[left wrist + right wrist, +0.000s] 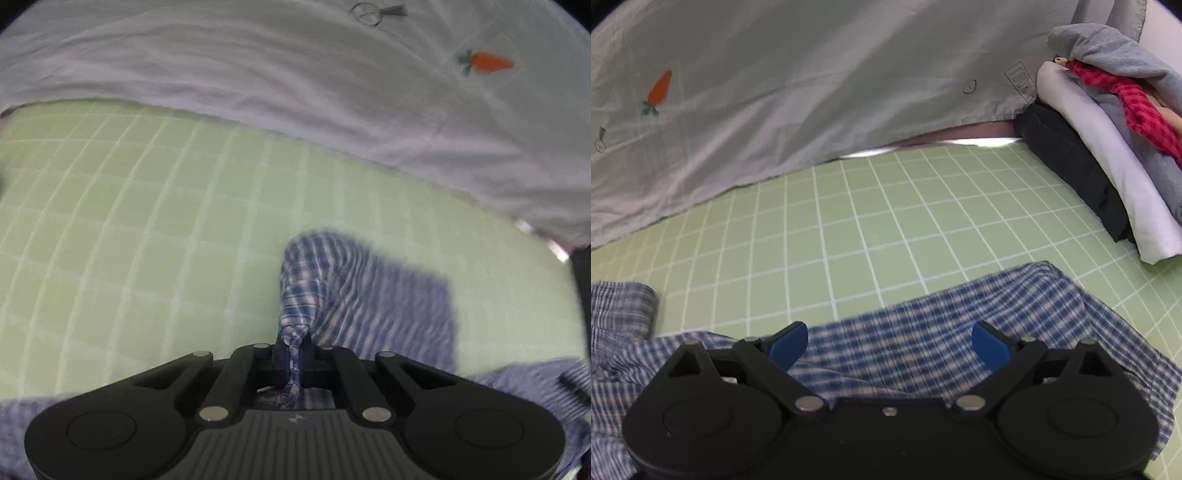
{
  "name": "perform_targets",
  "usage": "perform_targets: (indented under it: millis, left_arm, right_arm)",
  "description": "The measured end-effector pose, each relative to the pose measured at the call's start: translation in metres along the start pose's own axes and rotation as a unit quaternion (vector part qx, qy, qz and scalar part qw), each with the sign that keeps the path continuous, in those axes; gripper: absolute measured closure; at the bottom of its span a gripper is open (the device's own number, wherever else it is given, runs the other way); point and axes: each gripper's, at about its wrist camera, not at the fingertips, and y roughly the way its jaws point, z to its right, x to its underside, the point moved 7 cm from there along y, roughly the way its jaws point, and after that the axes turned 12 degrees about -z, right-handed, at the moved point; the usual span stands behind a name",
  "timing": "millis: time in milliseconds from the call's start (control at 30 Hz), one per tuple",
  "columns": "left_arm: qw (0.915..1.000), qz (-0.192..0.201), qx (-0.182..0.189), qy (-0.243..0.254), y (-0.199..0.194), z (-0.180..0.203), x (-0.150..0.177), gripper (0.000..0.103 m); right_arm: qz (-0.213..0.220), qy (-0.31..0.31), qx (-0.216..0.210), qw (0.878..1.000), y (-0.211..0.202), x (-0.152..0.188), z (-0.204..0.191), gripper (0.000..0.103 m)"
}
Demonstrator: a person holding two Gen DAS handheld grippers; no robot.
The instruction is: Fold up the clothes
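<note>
A blue-and-white plaid shirt point(923, 332) lies on a green grid mat point(886, 221). In the left wrist view my left gripper point(293, 349) is shut on a pinched fold of the plaid shirt point(314, 288), which rises from the jaws and drapes to the right. In the right wrist view my right gripper point(889, 341) stands open just above the plaid cloth, its blue pads point(788, 345) wide apart with nothing pressed between them. A bunched part of the same shirt lies at the left edge.
A large pale grey sheet point(812, 92) with an orange carrot print point(659, 90) covers the far side of the mat point(147, 203). A stack of folded clothes point(1108, 147) in black, white, grey and red stands at the right.
</note>
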Motion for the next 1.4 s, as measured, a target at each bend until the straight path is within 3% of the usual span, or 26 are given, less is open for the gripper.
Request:
perform_targets:
  millis: [100,167,200,233,300,367,433,600,733,767,833,900,1000,1067,1100,1133,1167,1267,1400]
  left_arm:
    - [0.9923,0.105,0.066,0.007,-0.043,0.024,-0.041,0.099]
    - [0.9862,0.158,0.047,0.001,-0.061,0.026,-0.062,0.091]
    - [0.9835,0.179,0.027,-0.005,-0.067,0.025,-0.072,0.079]
    - [0.9843,0.176,0.003,-0.008,-0.064,0.021,-0.077,0.055]
    - [0.9896,0.134,-0.051,-0.016,-0.045,0.008,-0.076,0.035]
    - [0.9915,0.11,-0.063,-0.027,-0.035,-0.005,-0.06,0.034]
    - [0.9927,0.095,-0.069,-0.03,-0.032,-0.015,-0.038,0.025]
    - [0.9882,0.063,-0.139,-0.015,-0.028,-0.044,0.015,0.02]
    - [0.985,0.044,-0.162,-0.039,-0.028,-0.077,0.041,0.021]
    - [0.985,0.048,-0.159,-0.047,-0.03,-0.086,0.043,0.023]
    - [0.9839,0.057,-0.155,-0.068,-0.036,-0.104,0.043,0.054]
    - [0.9798,0.068,-0.157,-0.104,-0.041,-0.124,0.03,0.057]
    - [0.9643,0.093,-0.2,-0.146,-0.055,-0.151,0.008,0.051]
    - [0.959,0.101,-0.214,-0.157,-0.066,-0.157,-0.004,0.041]
    - [0.9588,0.111,-0.206,-0.162,-0.073,-0.156,-0.008,0.031]
    - [0.9605,0.123,-0.187,-0.165,-0.08,-0.152,-0.008,0.018]
    - [0.9636,0.131,-0.166,-0.164,-0.086,-0.144,-0.006,0.014]
    - [0.9735,0.127,-0.13,-0.139,-0.096,-0.114,0.016,0.012]
    - [0.9857,0.084,-0.116,-0.09,-0.091,-0.071,0.076,0.012]
  right_arm:
    - [0.003,0.012,0.01,1.0,0.0,-0.003,0.006,0.008]
    - [0.009,0.013,0.02,1.0,-0.003,-0.005,0.01,0.008]
    - [0.011,0.011,0.026,1.0,-0.004,-0.005,0.01,0.008]
    - [0.012,0.009,0.031,0.999,-0.004,-0.006,0.01,0.008]
    - [0.013,0.003,0.035,0.999,-0.004,-0.005,0.009,0.008]
    - [0.015,-0.005,0.038,0.999,-0.005,-0.004,0.006,0.008]
    - [0.019,-0.018,0.042,0.999,-0.007,-0.004,0.002,0.008]
    - [0.017,-0.027,0.042,0.999,-0.004,-0.006,-0.004,0.008]
    - [0.008,-0.032,0.042,0.999,-0.001,-0.002,-0.005,0.007]
    - [0.005,-0.032,0.041,0.999,-0.001,0.0,-0.006,0.007]
    - [0.0,-0.033,0.039,0.999,-0.001,0.003,-0.006,0.007]
    - [-0.002,-0.036,0.042,0.998,-0.002,0.005,-0.006,0.007]
    - [-0.001,-0.036,0.048,0.998,-0.006,0.005,-0.001,0.007]
    - [0.002,-0.029,0.052,0.998,-0.01,0.006,0.005,0.007]
    - [0.003,-0.024,0.052,0.998,-0.012,0.006,0.008,0.007]
    - [0.004,-0.018,0.052,0.998,-0.015,0.007,0.011,0.007]
    - [0.005,-0.013,0.051,0.999,-0.018,0.008,0.014,0.007]
    - [0.007,0.0,0.044,0.999,-0.029,0.016,0.02,0.007]
    - [0.02,-0.001,0.028,0.999,-0.054,0.036,0.026,0.007]
